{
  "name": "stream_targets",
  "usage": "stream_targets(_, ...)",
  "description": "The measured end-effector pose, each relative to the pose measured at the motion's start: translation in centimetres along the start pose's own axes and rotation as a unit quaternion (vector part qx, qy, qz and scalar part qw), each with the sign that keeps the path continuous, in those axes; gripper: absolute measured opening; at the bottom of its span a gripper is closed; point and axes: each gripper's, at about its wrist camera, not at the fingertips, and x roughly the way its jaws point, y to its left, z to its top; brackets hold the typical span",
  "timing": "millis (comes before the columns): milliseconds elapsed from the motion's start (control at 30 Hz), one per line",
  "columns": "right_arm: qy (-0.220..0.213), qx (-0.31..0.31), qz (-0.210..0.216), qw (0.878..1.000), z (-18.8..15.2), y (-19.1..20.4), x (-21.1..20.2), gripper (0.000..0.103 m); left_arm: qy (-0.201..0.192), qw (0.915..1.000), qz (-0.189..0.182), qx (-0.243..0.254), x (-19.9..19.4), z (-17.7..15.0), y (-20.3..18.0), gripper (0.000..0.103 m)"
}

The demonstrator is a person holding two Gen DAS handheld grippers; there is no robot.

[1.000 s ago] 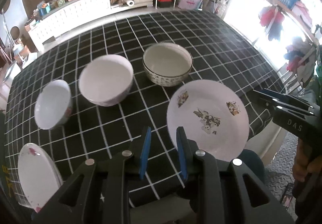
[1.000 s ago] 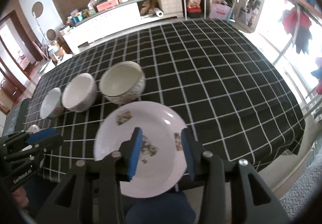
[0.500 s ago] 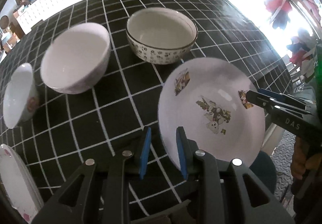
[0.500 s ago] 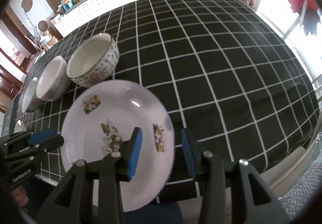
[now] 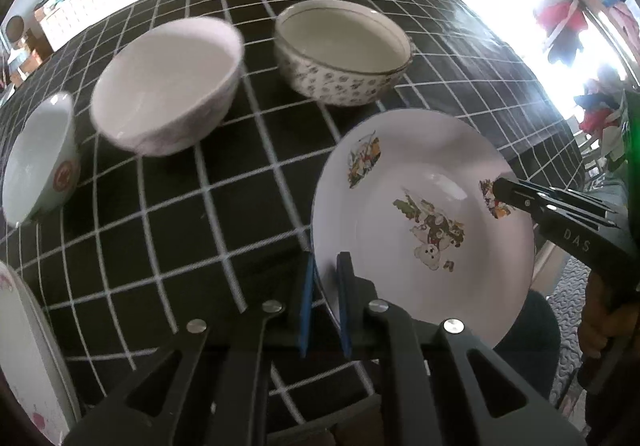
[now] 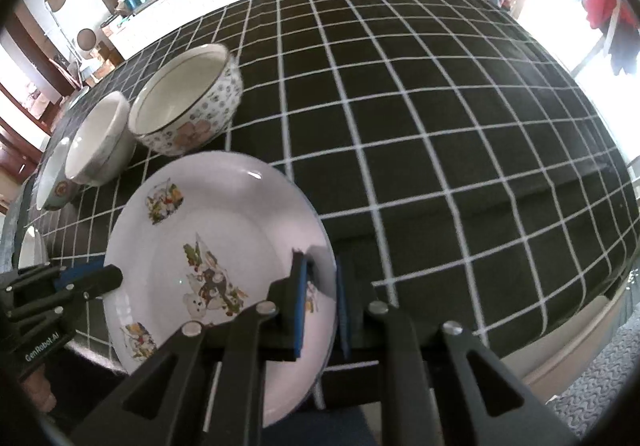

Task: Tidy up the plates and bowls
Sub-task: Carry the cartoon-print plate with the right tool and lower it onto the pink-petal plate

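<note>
I have the cartoon plate (image 5: 424, 230) pinched at opposite rims, my left gripper (image 5: 325, 302) closed on its near-left edge and my right gripper (image 6: 320, 306) closed on the right edge, so I judge this to be the two-handed lift of the plate at the near edge of the checked tablecloth (image 6: 400, 93). Next I need both hands moving together, level, toward the other plate (image 5: 24, 358) at far left, clear of the three bowls: patterned bowl (image 5: 344, 53), white bowl (image 5: 168, 85), small bowl (image 5: 40, 161).
</note>
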Motion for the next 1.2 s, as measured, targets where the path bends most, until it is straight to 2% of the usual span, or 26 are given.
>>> stream_targets(167, 0.009, -0.018, 0.004, 1.000, -0.8, 2.6, 0.2, 0.017, -0.007, 0.9996, 0.022, -0.018, -1.1, -1.6, 2.4, 0.010)
stream_targets(533, 0.026, -0.071, 0.026, 0.997, -0.8, 10.2, 1.7, 0.017, -0.014, 0.9959, 0.041, -0.080, -3.5, -5.0, 9.0, 0.010)
stream_targets(800, 0.027, -0.110, 0.029, 0.993, -1.1, 15.4, 2.6, 0.017, -0.027, 0.9923, 0.060, -0.105, -4.6, -6.6, 12.7, 0.010)
stream_targets(1000, 0.029, -0.119, 0.028, 0.992, -0.7, 17.6, 3.4, 0.017, -0.024, 0.9900, 0.080, -0.113, -4.7, -6.6, 14.4, 0.009)
stream_targets(1200, 0.030, -0.099, 0.046, 0.994, -0.4, 18.7, 2.8, 0.017, -0.041, 0.9898, 0.076, -0.113, -7.0, -6.5, 15.5, 0.009)
